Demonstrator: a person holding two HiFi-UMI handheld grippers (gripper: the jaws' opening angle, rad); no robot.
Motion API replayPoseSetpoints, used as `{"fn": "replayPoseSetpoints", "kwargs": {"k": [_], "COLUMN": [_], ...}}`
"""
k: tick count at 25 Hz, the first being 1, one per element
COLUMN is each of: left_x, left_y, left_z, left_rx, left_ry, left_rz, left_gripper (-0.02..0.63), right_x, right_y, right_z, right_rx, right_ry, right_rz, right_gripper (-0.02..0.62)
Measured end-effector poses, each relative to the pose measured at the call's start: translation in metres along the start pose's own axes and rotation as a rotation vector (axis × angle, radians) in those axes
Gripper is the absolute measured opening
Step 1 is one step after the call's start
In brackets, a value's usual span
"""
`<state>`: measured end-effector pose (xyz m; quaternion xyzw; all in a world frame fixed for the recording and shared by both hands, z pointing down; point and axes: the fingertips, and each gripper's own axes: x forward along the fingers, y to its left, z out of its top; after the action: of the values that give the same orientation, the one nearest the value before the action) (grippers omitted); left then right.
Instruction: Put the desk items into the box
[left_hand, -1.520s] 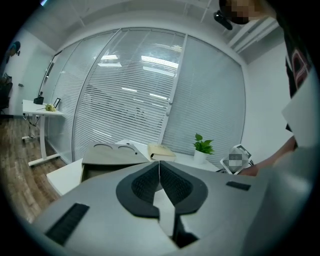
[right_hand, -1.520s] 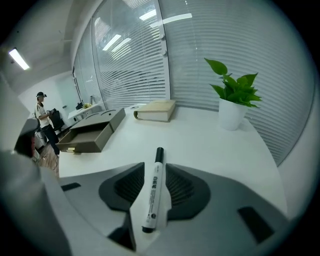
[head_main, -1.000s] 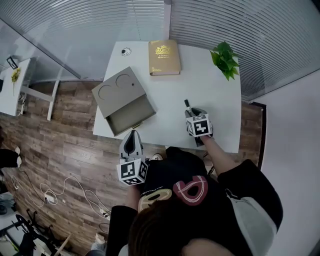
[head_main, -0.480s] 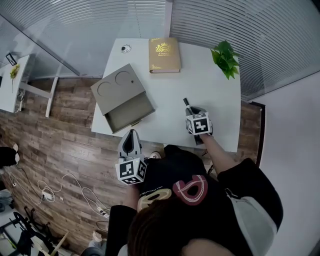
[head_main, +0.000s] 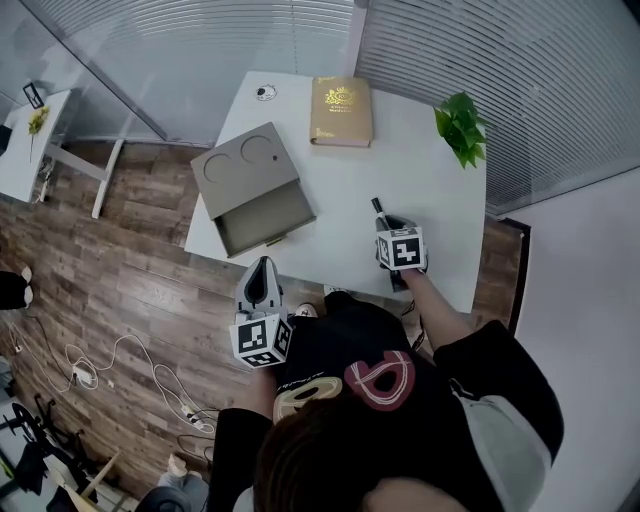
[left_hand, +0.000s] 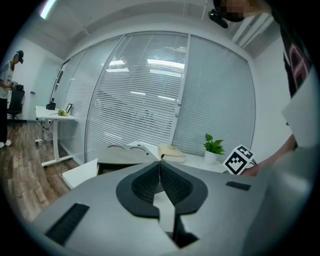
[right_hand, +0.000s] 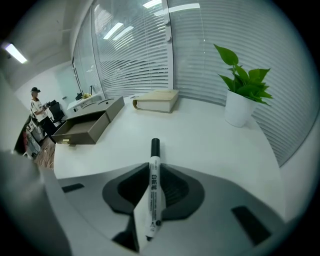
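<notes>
A white marker with a black cap lies on the white desk, pointing away from me. It sits between the pads of my right gripper, whose jaws are closing and touch it on both sides. In the head view the marker's cap sticks out ahead of the right gripper. The grey-brown box stands at the desk's left with its drawer pulled open and empty. My left gripper hangs off the desk's near edge, shut with nothing in it.
A gold-covered book lies at the back of the desk. A small potted plant stands at the back right corner. A small round object sits at the back left corner. Wooden floor and cables lie to the left.
The head camera has shifted a little. Both grippers stay about where they were, the right one over the marker.
</notes>
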<state>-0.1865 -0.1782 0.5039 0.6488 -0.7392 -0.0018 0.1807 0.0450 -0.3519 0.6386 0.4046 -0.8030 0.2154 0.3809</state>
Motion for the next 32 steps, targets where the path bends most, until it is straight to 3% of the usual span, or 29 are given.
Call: {"fn": "replayPoseSetpoints", "kwargs": {"k": [12,32], "left_x": [-0.010,-0.025], "left_y": [0.012,0.037], "left_z": [0.002,0.008], "left_rx": [-0.016,-0.043], "left_ry": [-0.020,-0.048], "left_rz": [0.033,0.091], "left_gripper": [0.018,0.018], "right_x": [-0.011,-0.013], "right_y": [0.049,0.153], "right_z": [0.054,0.088], "right_rx": [-0.122,-0.363], "right_ry": [-0.129,-0.165], "right_rz": [0.104,0.309], "right_gripper": [0.074,0.074]}}
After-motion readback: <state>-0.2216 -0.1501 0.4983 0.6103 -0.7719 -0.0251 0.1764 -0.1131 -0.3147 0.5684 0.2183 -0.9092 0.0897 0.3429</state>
